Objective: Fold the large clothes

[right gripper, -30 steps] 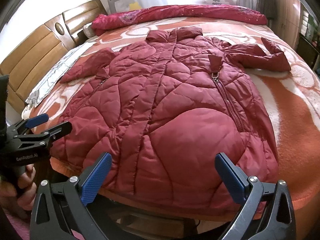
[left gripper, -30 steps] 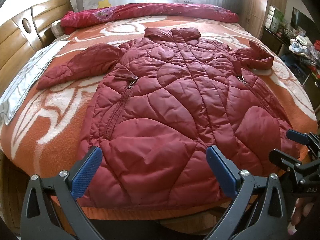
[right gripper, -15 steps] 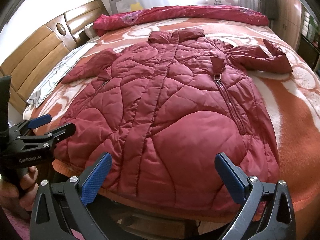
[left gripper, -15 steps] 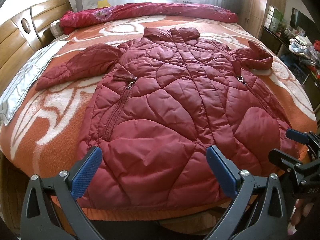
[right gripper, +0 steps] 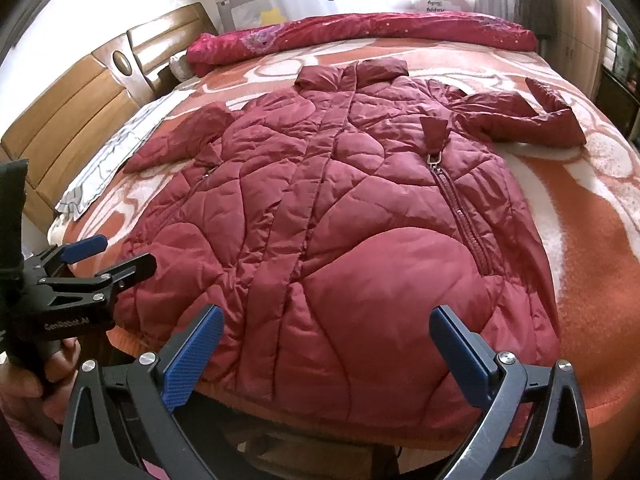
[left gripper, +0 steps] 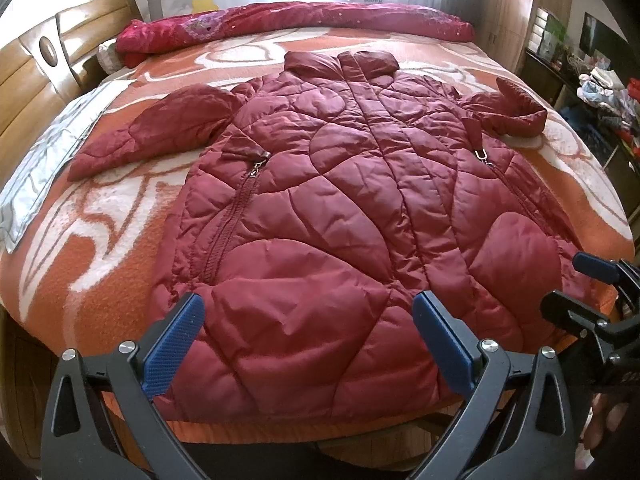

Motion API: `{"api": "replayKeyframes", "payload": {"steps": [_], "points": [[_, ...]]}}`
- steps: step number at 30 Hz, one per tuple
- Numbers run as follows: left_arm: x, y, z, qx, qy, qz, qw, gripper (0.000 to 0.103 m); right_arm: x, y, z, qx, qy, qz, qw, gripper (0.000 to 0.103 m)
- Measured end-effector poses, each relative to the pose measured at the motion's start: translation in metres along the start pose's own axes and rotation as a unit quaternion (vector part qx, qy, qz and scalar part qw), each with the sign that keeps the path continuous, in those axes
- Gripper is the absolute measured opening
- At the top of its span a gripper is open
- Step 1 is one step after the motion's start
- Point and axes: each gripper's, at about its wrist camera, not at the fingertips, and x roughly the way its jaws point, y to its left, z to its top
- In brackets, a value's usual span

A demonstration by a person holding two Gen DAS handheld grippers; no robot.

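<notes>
A: Containers? Any holding anything?

B: Only shelves (left gripper: 600,84) past the bed's right edge, with clothes heaped on them; too blurred to sort.

A: Coat position?

B: Coat (left gripper: 352,216) lies flat on the blanket (left gripper: 92,264), front up, closed down the middle. Collar toward the bed's far edge, hem right at the near edge. Far edge carries a rolled quilt (left gripper: 296,24). Headboard (left gripper: 36,64) along the left edge, grey pillowcase (left gripper: 44,152) beside it.

A: Look of it?

B: Dark red, quilted, puffy, shiny. 2 slanted zip pockets, pulls at the upper ends. Left sleeve (left gripper: 152,132) stretched toward the bed's left edge; right sleeve (left gripper: 508,112) bent, cuff doubled back near the right edge.

A: Grippers?

B: Left gripper (left gripper: 308,344) hangs over the hem, fingers wide apart, nothing between them. Right gripper (right gripper: 326,354) likewise, spread wide over the hem's right half, gripping nothing. Each shows at the other view's side, near the hem corners.
</notes>
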Motion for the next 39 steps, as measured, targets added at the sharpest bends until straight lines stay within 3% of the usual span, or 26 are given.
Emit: {"api": "replayKeyframes", "payload": {"steps": [7, 9, 10, 13, 17, 25, 39], "points": [[0.012, 0.001, 0.004, 0.013, 0.003, 0.011, 0.9999, 0.103, 0.0, -0.007, 0.007, 0.003, -0.022, 0.008, 1.0, 0.103], [0.015, 0.003, 0.007, 0.022, 0.014, 0.022, 0.9994, 0.103, 0.0, -0.01, 0.009, 0.005, -0.022, 0.006, 1.0, 0.103], [0.017, 0.004, 0.01, 0.04, 0.024, 0.047, 0.9978, 0.103, 0.0, -0.013, 0.011, 0.007, -0.023, 0.006, 1.0, 0.103], [0.02, 0.007, 0.016, 0.037, 0.023, 0.045, 0.998, 0.103, 0.0, -0.022, 0.017, 0.014, -0.027, 0.002, 1.0, 0.103], [0.02, 0.007, 0.026, 0.021, -0.036, 0.031, 0.9986, 0.103, -0.001, -0.04, 0.025, 0.033, -0.037, -0.003, 0.999, 0.103], [0.032, 0.008, 0.039, 0.015, -0.009, 0.022, 0.9996, 0.103, -0.004, -0.083, 0.043, 0.083, -0.049, 0.007, 0.995, 0.101], [0.057, 0.012, 0.075, 0.005, 0.009, 0.021, 0.9997, 0.103, -0.008, -0.183, 0.102, 0.141, -0.106, -0.051, 0.983, 0.1]]}}
